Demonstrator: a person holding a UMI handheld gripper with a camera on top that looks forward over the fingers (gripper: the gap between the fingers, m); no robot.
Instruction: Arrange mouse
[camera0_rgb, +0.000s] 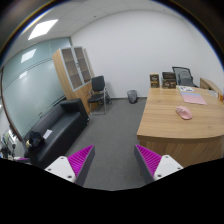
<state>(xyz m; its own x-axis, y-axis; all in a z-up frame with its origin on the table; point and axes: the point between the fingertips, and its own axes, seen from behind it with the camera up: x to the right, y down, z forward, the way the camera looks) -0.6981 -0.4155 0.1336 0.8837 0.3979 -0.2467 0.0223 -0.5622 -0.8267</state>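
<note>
Gripper view: hand-held gripper (115, 160) open, mouse (184, 113) on desk (170, 128) beyond.

I am looking at a black sofa (55, 128), a wooden cabinet (74, 70) and a chair (98, 93).

Office: desk (185, 125), cabinet (73, 68), sofa (55, 128).

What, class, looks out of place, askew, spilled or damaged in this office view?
Nothing stands out. The mouse lies flat on the wooden desk, near some papers. The sofa and cabinet stand in order against the walls. The gripper is open and empty, far from the mouse.
</note>
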